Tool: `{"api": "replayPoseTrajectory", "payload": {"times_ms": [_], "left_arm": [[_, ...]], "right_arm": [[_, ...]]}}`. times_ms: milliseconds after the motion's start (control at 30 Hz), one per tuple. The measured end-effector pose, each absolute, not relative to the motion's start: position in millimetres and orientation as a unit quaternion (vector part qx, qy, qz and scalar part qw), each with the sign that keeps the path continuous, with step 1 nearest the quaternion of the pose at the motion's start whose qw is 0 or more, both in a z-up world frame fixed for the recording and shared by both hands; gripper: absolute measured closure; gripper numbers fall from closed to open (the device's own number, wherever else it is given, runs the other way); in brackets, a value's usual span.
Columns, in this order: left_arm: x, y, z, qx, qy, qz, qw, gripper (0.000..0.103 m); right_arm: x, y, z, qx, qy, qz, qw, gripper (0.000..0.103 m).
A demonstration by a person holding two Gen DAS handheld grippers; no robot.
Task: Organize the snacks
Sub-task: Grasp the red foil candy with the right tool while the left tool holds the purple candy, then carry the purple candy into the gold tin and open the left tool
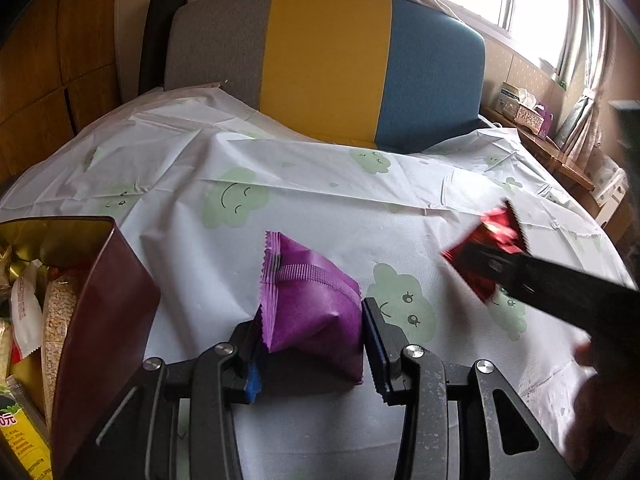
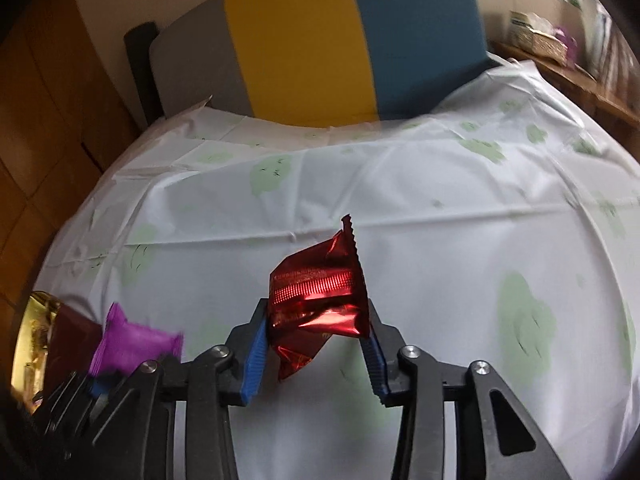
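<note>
My left gripper (image 1: pixel 310 344) is shut on a purple snack packet (image 1: pixel 308 300) and holds it above the white cloth with green cloud faces (image 1: pixel 320 200). My right gripper (image 2: pixel 316 340) is shut on a crumpled red foil snack packet (image 2: pixel 320 300), also off the cloth. In the left wrist view the right gripper (image 1: pixel 476 260) shows at the right with the red packet (image 1: pixel 496 236). In the right wrist view the purple packet (image 2: pixel 132 344) shows at the lower left, blurred.
A dark red box with a gold inside (image 1: pixel 104 304) stands at the left, holding several snack packs (image 1: pixel 24 312); it also shows in the right wrist view (image 2: pixel 72 332). A grey, yellow and blue chair back (image 1: pixel 324 64) stands behind the table. A wooden shelf with baskets (image 1: pixel 528 116) is at the right.
</note>
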State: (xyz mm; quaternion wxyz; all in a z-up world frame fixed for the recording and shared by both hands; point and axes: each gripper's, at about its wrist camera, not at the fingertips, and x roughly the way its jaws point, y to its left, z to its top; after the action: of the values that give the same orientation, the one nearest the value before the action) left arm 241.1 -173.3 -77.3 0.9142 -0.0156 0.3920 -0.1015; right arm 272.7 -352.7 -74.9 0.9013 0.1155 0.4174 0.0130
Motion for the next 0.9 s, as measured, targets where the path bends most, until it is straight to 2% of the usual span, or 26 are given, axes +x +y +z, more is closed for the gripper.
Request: {"api": "replayPoseTrajectory", "payload": {"times_ms": [400, 533, 900], "left_arm": [[241, -176, -78, -0.005, 0.392, -0.097, 0.915, 0.061], [241, -174, -78, -0.007, 0.392, -0.097, 0.915, 0.062], [241, -177, -72, 0.001, 0.401, -0.084, 0.912, 0.066]], "right_arm": [[180, -364, -70, 0.141, 0.381, -0.016, 0.914, 0.060], [169, -361, -82, 0.110, 0.359, -0.051, 0.925, 0.060], [173, -364, -95, 0.117, 0.366, -0.063, 0.921, 0.060]]}}
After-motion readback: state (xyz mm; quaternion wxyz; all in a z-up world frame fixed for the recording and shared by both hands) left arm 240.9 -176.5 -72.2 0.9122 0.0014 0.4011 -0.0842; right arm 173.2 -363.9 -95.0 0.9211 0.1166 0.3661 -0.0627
